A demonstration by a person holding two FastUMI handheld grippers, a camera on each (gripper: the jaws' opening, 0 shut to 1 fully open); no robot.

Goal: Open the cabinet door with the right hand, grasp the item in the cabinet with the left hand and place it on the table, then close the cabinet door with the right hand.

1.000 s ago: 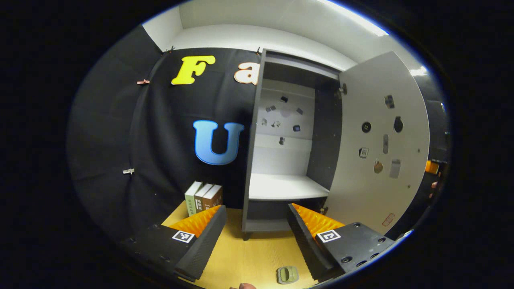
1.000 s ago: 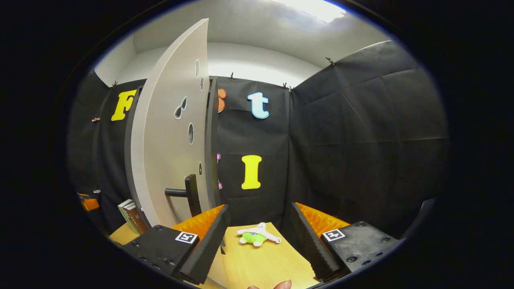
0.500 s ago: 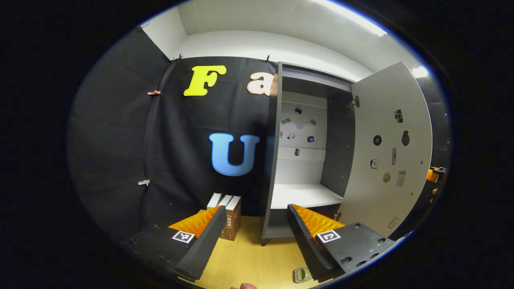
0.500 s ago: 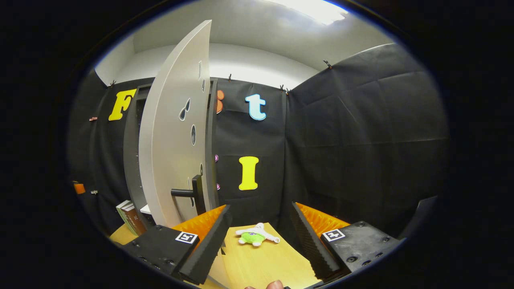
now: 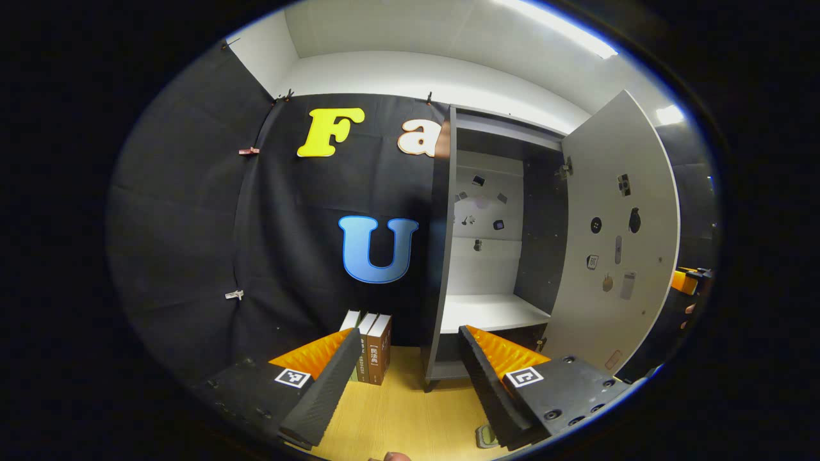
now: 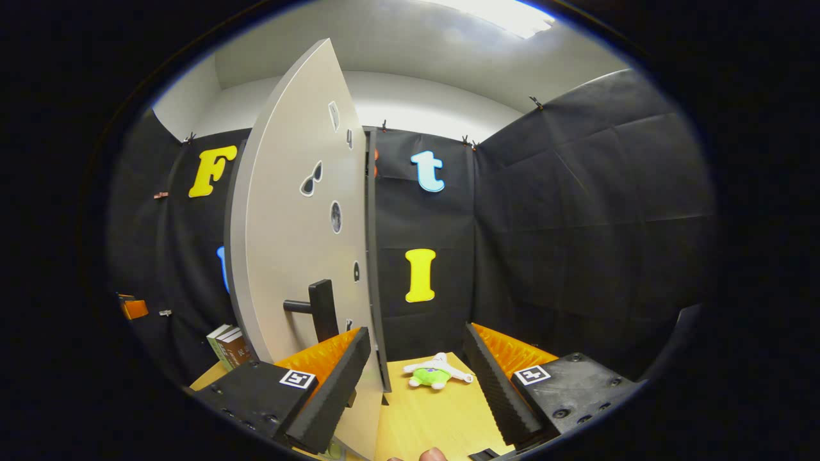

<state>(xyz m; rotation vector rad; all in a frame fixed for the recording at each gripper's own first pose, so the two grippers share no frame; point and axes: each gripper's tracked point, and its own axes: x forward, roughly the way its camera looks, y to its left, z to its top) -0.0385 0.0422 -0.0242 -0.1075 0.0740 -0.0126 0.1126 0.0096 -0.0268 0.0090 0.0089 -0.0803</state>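
The grey cabinet (image 5: 442, 256) stands open with a bare white shelf (image 5: 490, 310). Its door (image 5: 615, 243) is swung out to the right. My left gripper (image 5: 409, 339) hangs open over the wooden table (image 5: 403, 416), in front of the cabinet. A small olive-grey item (image 5: 485, 436) lies on the table, partly hidden behind one of the left gripper's fingers (image 5: 490, 378). In the right gripper view I face the door's outer side (image 6: 288, 256) and its black handle (image 6: 318, 307). My right gripper (image 6: 416, 333) is open, its left finger close below the handle.
Three books (image 5: 371, 349) stand against the black wall left of the cabinet. A green and white plush toy (image 6: 439, 374) lies on the table (image 6: 442, 416) right of the door. The right gripper (image 5: 688, 280) and a hand show past the door's edge.
The left gripper's view has swung left, so the cabinet sits further right and the small item has slipped behind a finger. The right gripper has come closer to the door handle.
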